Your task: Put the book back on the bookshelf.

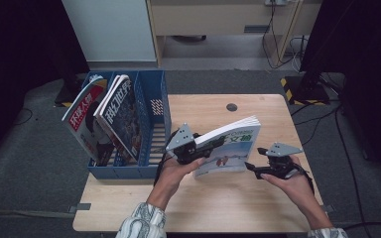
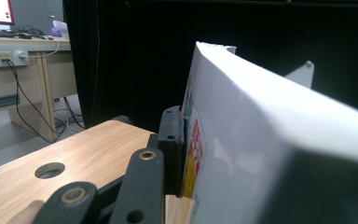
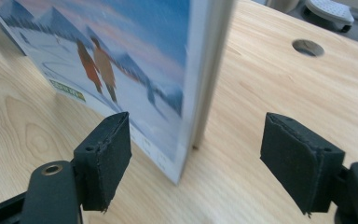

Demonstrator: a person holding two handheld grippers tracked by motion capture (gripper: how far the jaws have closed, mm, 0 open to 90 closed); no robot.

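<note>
Two magazines (image 1: 110, 119) filed already, one book left to go.
Left tool (image 1: 204, 147) clamps the book (image 1: 233, 146) upright on the desk (image 1: 258, 208); right tool (image 1: 252, 168) gapes empty beside it; blue rack (image 1: 154, 124) far left.

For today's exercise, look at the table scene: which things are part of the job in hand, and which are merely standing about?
Part of the job:
- book, standing on its edge on the table
- left hand-held gripper, shut on the book
- right hand-held gripper, jaws open at the book's corner
- blue file rack

Standing about:
- magazines already in the rack
- cables on the floor
</note>
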